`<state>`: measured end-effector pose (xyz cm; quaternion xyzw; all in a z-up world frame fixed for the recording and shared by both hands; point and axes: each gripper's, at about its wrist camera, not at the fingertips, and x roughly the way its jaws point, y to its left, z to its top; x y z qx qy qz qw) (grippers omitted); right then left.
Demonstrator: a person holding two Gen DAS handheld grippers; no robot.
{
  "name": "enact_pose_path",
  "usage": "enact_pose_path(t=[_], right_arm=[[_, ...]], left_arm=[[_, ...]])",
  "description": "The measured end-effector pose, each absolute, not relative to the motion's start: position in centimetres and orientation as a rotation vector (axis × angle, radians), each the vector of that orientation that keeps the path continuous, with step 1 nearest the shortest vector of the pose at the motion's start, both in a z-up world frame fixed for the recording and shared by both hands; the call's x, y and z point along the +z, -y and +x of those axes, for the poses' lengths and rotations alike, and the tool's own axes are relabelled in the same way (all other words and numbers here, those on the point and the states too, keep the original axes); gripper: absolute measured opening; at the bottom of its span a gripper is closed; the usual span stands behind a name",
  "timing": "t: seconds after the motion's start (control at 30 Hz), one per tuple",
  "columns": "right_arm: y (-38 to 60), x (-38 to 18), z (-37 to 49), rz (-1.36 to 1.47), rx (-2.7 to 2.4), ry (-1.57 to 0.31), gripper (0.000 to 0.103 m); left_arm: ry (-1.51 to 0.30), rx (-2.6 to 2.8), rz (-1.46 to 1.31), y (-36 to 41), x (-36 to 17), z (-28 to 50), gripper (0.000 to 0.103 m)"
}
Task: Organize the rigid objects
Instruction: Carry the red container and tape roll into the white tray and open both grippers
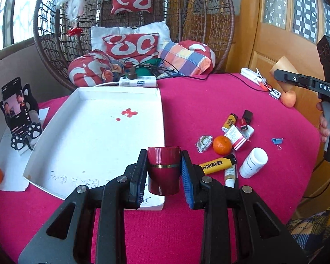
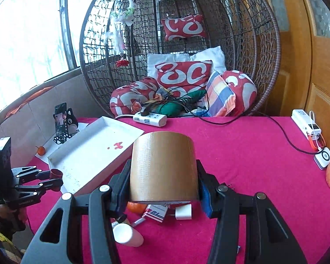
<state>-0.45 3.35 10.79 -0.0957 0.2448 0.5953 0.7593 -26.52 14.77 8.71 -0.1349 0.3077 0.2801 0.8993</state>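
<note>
Now left tongs [image 1: 164, 171] grip red cup [image 1: 164, 169] over tray's near edge [image 1: 153, 206].

Red cup [image 1: 164, 171]: glossy, smooth, thin metallic gold band. Tape roll [image 2: 163, 167]: brown, matt, fine woven texture. Tray [image 1: 94, 132]: matt white card or foam, stained. Tablecloth [image 1: 209, 101]: magenta, fuzzy cloth. White bottle [image 1: 253, 159]: smooth plastic. Gripper pads [image 1: 186, 176]: blue, ribbed.

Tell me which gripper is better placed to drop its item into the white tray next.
Left, probably. The left gripper holds the red cup at the white tray's near corner; the right gripper holds its tape roll beside the tray.
</note>
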Motion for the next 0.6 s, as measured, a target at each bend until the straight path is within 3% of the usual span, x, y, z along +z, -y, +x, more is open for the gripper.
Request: enact_pose_path(t=[0.33, 0.6], right_arm=[[-7.8, 12.2, -3.3, -0.210, 1.437, -0.536, 0.052], [-15.3, 10.9, -6.7, -0.227, 1.562, -0.682, 0.052]], left_arm=[[-0.644, 0.696, -0.303, -18.6, 8.9, -27.6, 0.028], [-0.608, 0.788, -0.395, -24.1, 8.9, -26.0, 0.028]])
